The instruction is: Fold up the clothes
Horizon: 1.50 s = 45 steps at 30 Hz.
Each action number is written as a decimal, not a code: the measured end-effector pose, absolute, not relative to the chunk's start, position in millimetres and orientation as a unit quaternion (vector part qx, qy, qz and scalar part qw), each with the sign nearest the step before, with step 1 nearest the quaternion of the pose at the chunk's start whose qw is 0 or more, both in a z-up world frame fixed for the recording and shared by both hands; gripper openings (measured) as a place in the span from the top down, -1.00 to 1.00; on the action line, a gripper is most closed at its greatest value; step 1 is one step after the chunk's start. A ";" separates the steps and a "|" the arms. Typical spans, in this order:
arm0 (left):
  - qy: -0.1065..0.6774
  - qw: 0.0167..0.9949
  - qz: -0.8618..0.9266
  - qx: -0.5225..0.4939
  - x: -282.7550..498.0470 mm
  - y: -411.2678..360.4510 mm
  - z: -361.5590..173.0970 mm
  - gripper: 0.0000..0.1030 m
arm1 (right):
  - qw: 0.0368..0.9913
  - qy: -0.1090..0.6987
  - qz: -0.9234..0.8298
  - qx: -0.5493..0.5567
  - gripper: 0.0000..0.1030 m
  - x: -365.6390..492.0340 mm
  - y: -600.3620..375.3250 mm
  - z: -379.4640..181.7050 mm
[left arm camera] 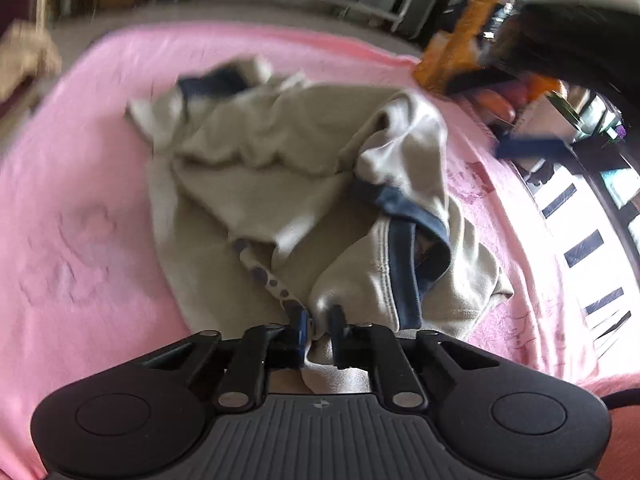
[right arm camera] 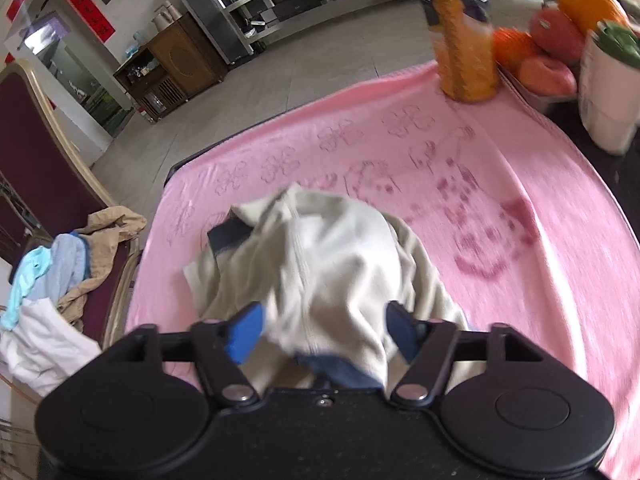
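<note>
A beige garment with navy trim (left arm camera: 280, 160) lies crumpled on a pink blanket (left arm camera: 80, 200). My left gripper (left arm camera: 320, 322) is shut on the garment's near edge, close to a spotted drawstring (left arm camera: 264, 276). In the right wrist view the same beige garment (right arm camera: 320, 248) lies bunched between my right gripper's fingers; the gripper (right arm camera: 326, 326) stands open, with its blue pads (right arm camera: 246, 330) wide apart on either side of the cloth. A navy cuff (right arm camera: 228, 236) shows at the garment's far left.
The pink blanket (right arm camera: 520, 200) covers the table. An orange bottle (right arm camera: 464, 52), fruit (right arm camera: 556, 36) and a white pot (right arm camera: 608, 92) stand at the far right corner. A maroon chair (right arm camera: 48, 184) with piled clothes (right arm camera: 68, 276) stands on the left.
</note>
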<state>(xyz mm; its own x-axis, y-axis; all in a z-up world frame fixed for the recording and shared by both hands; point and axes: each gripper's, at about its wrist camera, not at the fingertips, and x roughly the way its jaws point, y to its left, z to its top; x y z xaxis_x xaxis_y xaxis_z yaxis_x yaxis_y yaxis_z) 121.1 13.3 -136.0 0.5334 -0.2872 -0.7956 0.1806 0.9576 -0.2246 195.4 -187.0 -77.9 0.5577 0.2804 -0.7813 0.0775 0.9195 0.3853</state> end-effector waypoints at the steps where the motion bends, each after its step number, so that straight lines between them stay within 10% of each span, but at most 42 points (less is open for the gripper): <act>1: 0.454 0.880 -0.134 -0.045 117.1 9.8 -133.8 0.85 | 0.863 0.469 0.058 0.179 -0.43 203.8 -180.9 -78.3; 6: 0.417 0.898 -0.136 -0.012 99.8 4.6 -125.4 0.86 | 0.856 0.509 0.072 0.061 -0.55 236.1 -135.4 -95.7; 9: 0.394 0.912 -0.112 0.003 99.8 11.5 -114.4 0.89 | 0.860 0.507 0.040 0.038 0.82 247.6 -129.5 -101.2; 10: 0.380 0.920 -0.097 0.010 103.7 16.2 -106.5 0.89 | 0.863 0.502 0.026 0.043 0.84 251.1 -131.3 -100.8; 23: 0.019 0.999 0.033 0.003 108.9 99.7 203.4 0.91 | 0.921 0.054 0.047 0.382 0.84 124.0 -290.3 154.7; 35: 0.424 0.900 -0.105 0.002 91.0 29.8 -53.8 0.64 | 0.805 0.413 -0.126 0.407 0.62 -3.2 -378.1 -90.9; 40: 0.440 0.892 -0.099 -0.009 87.4 12.8 -50.5 0.41 | 0.858 0.359 -0.140 0.339 -0.03 1.2 -386.4 -77.8; 45: 0.439 0.893 -0.095 -0.007 103.0 -6.3 -54.5 0.26 | 0.884 0.336 -0.020 0.323 -0.12 59.6 -359.6 -92.5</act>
